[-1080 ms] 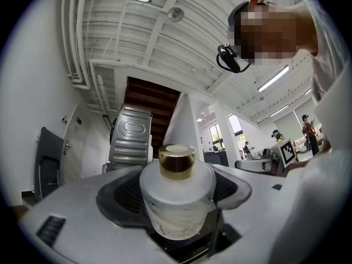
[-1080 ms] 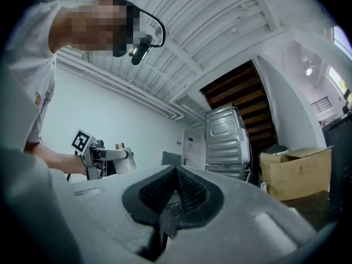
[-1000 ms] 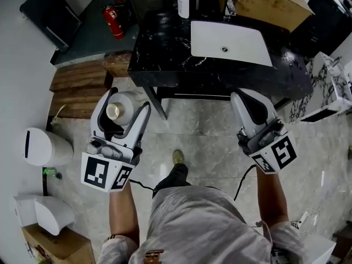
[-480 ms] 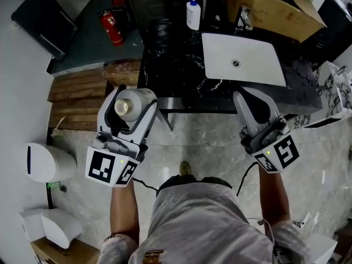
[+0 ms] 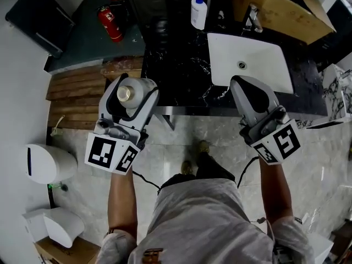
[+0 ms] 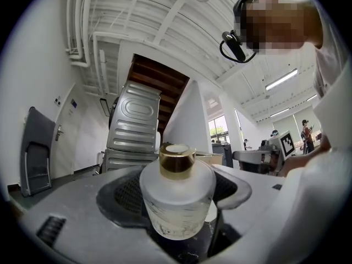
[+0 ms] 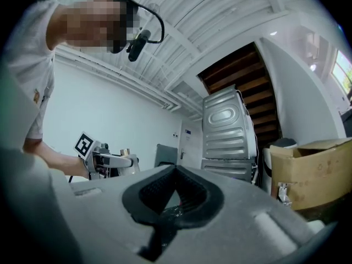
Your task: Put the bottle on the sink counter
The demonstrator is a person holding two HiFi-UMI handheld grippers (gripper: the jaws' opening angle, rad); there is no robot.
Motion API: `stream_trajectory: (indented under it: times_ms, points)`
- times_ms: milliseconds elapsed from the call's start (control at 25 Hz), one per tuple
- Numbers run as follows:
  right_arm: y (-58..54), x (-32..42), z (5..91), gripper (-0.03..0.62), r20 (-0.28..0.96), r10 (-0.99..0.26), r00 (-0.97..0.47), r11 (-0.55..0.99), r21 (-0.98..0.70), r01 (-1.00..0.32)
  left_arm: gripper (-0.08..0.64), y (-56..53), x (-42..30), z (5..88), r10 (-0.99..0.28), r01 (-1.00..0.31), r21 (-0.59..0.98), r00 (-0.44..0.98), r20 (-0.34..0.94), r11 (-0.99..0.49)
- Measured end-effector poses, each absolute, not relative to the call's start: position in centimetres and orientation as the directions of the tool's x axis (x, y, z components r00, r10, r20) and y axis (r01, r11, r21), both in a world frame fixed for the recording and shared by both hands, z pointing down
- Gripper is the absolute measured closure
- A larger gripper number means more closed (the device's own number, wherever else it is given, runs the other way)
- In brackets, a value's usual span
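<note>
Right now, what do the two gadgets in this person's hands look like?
The left gripper and right gripper are pale grey tapering shells with black ribbed pads inside. Each carries a white cube printed with black square markers and trails a black cable. The shirt is light, with short sleeves.

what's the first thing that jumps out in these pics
The gold-capped frosted glass bottle stands out first, upright and clamped in the left gripper by the left front corner of the black marble sink counter. Next is the white basin set into that counter, with the right gripper shut and empty at its near edge. A red fire extinguisher shows at the upper left of the head view.
</note>
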State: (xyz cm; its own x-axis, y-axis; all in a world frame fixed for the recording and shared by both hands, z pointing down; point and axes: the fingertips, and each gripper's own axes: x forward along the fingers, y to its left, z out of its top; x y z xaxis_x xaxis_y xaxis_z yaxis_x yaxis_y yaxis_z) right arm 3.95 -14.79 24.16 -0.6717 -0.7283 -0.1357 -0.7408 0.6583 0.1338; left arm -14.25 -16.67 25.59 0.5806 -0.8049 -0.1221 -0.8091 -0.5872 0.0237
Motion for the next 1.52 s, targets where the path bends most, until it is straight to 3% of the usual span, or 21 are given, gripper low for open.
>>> stream_trajectory:
  times_ms: [840, 1520]
  points:
    - [-29.3, 3.1, 27.6, 0.592, -0.051, -0.593, -0.804, 0.798, 0.095, -0.595, 0.232, -32.1, -12.3, 31.6, -0.870, -0.871, 0.006, 0.492, 0.029, -0.492]
    - [-33.6, 0.6, 33.0, 0.592, 0.047, -0.625, -0.779, 0.780, 0.028, -0.625, 0.233, -40.0, -14.0, 39.7, -0.848, -0.863, 0.054, 0.503, 0.167, -0.502]
